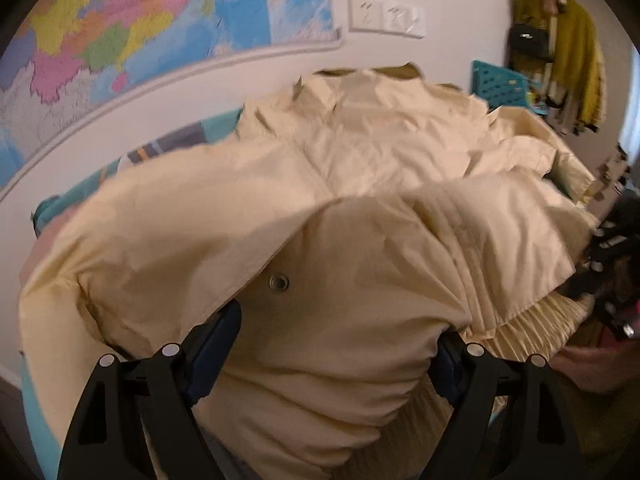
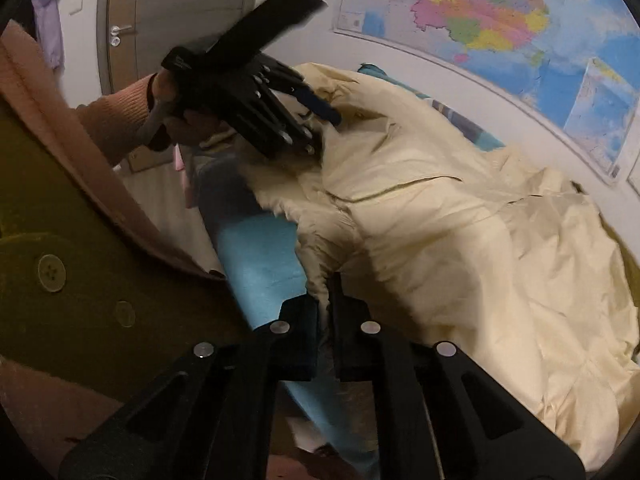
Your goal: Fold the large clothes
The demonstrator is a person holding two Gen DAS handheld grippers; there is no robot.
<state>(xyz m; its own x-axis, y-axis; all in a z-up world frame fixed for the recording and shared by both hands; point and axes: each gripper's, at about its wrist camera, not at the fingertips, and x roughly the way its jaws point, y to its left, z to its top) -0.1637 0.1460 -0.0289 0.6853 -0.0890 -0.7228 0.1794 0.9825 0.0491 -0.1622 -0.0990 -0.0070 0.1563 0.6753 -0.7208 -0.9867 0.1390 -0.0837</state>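
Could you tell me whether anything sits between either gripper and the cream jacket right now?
Nothing visible does. The left gripper has a bunched fold of the cream jacket filling the space between its spread fingers, and the right gripper is pinched on the jacket's edge over the blue bed cover.
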